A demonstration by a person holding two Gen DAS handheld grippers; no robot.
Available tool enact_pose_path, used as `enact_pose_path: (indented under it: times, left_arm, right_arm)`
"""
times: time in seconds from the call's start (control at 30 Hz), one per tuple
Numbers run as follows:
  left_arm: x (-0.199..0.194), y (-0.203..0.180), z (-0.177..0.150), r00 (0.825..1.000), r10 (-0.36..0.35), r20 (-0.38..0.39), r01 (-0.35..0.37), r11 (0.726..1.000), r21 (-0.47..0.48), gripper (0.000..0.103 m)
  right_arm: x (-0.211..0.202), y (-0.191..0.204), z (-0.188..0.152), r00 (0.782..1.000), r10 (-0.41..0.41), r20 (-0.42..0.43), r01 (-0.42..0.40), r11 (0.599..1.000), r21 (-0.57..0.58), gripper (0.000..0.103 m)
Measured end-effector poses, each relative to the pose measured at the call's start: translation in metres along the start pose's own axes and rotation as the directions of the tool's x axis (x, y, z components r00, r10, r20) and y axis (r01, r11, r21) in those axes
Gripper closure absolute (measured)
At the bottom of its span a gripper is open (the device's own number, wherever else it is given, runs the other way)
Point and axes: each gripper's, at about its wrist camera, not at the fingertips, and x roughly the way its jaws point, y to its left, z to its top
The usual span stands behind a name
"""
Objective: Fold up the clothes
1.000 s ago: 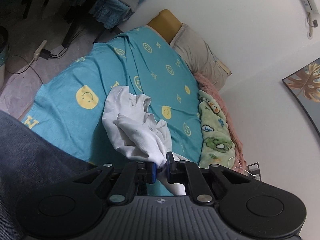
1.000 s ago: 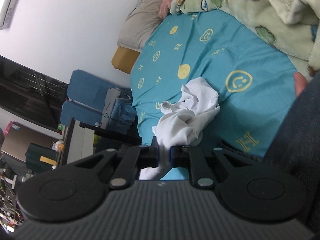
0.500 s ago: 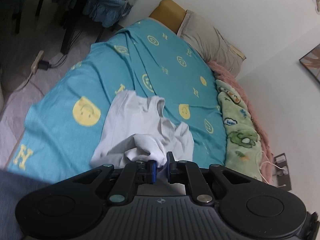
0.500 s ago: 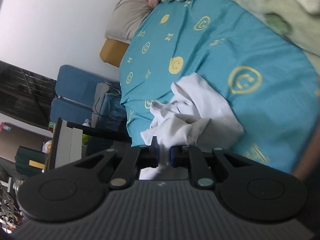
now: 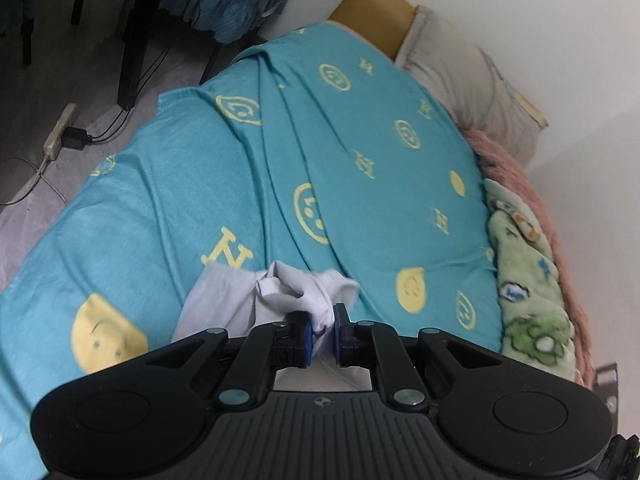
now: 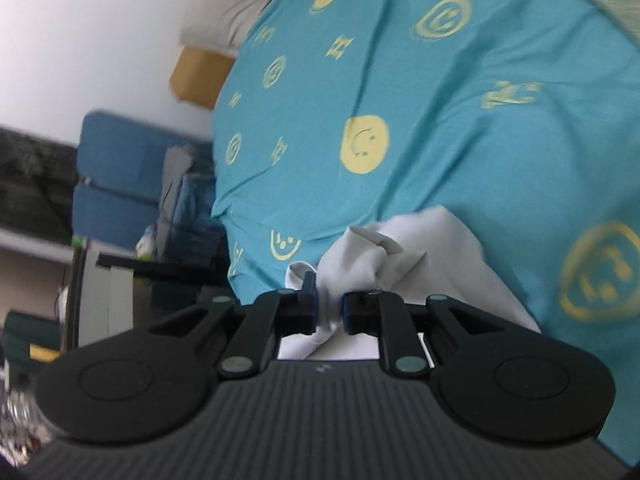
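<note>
From the left wrist camera, the left tongs (image 5: 321, 334) are pinching a bunched fold of a white garment (image 5: 288, 292) between their blue pads. The garment is lying on the bed (image 5: 360, 184), near the edge closest to the camera, crumpled just ahead of the tongs with a flatter panel trailing off to the left and under the tool. How its long axis is running cannot be told, since most of the cloth is hidden below the tongs. The bed is wearing a turquoise sheet printed with yellow smiley faces and letters. A beige pillow (image 5: 472, 80) is sitting at the far end against the wall, and a green patterned blanket (image 5: 528, 292) over a pink fluffy one is lying along the right edge. A power strip (image 5: 60, 132) with a plugged cable is resting on the floor to the left.

From the right wrist camera, which is somewhat blurred, the right tongs (image 6: 329, 312) are gripping another wad of the same garment (image 6: 400, 264). Here the cloth is spreading out to the right from the pinch, a wider flat stretch than the other view gives. This view is also showing a blue chair (image 6: 116, 184) beside the bed and the pillow (image 6: 228, 12) at the top.
</note>
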Motion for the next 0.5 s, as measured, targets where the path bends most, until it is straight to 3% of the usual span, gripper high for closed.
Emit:
enact_pose_path:
  times: [0.13, 0.2, 0.37, 0.43, 0.5]
  left_arm:
    - [0.032, 0.016, 0.009, 1.0, -0.021, -0.012, 0.021, 1.0, -0.012, 0.092]
    - [0.042, 0.02, 0.009, 0.999, -0.035, -0.014, 0.035, 0.999, 0.027, 0.092]
    - [0.056, 0.021, -0.001, 0.998, -0.055, 0.018, 0.053, 0.995, 0.084, 0.09]
    - [0.059, 0.022, -0.002, 0.998, -0.054, 0.02, 0.052, 0.995, 0.087, 0.09]
    - [0.059, 0.023, -0.003, 0.998, -0.06, 0.022, 0.058, 0.993, 0.107, 0.088]
  right_arm:
    - [0.034, -0.013, 0.019, 0.999, 0.014, -0.045, -0.014, 1.0, 0.012, 0.087]
    - [0.048, -0.019, 0.026, 0.998, 0.022, -0.065, -0.021, 1.0, 0.019, 0.087]
    - [0.051, -0.024, 0.029, 0.997, 0.033, -0.076, -0.033, 0.999, 0.002, 0.086]
    - [0.055, -0.027, 0.029, 0.996, 0.04, -0.079, -0.041, 0.999, -0.003, 0.082]
    - [0.059, -0.029, 0.032, 0.993, 0.069, -0.093, -0.07, 0.998, -0.009, 0.067]
